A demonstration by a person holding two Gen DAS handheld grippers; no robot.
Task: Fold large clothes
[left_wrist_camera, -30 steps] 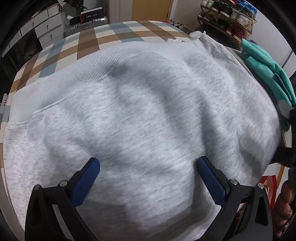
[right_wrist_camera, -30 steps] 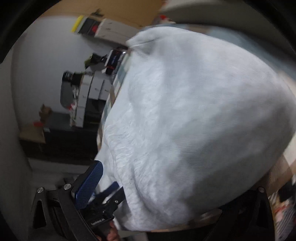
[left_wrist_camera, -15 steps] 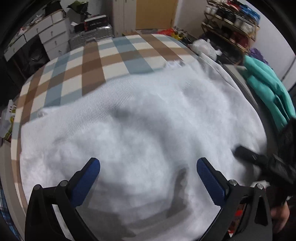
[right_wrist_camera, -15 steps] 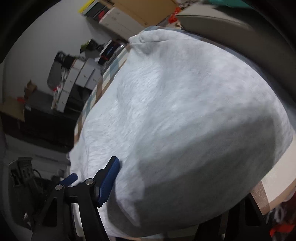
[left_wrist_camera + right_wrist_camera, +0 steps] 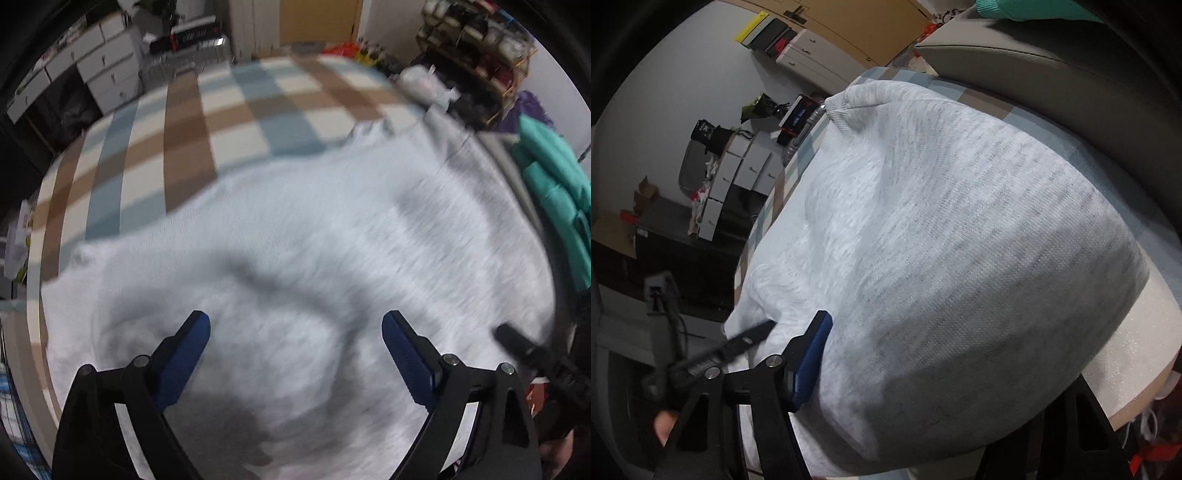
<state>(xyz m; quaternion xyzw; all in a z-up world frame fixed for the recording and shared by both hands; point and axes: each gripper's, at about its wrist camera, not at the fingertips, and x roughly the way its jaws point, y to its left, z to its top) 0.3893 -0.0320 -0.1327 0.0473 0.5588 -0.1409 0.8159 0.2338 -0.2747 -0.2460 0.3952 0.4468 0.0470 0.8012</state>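
1. Likely to slip out of the right gripper [image 5: 916,332] if lifted now: closing jaws with the sweater [image 5: 960,240] bulging between them, only the left pad [image 5: 812,362] in view at lower left, set against the cloth edge; far pad buried under fabric, so cannot tell whether clamped or merely resting
2. Could catch a single layer instead of the whole folded edge, given how thick the bundle looks at bottom centre of the right view; would then drag the top layer and undo the fold
3. Might bunch or skew if pulled by one side alone: left gripper [image 5: 295,321] wide, just narrowed a little, with nothing pinched between its pads
4. Could snag on the other tool, whose dark finger pokes in at the lower right of the left view, close by
5. May slide towards the near edge of the bed [image 5: 229,110], since part of the cloth seems to hang over it at the bottom of the right view
6. Sweater [image 5: 314,240] spread over the lower two thirds of the left view, beneath and beyond the left fingers, apart from both pads as far as the blur allows; checked cover bare above it
7. In the right view, filling centre and right, draped over the right jaw
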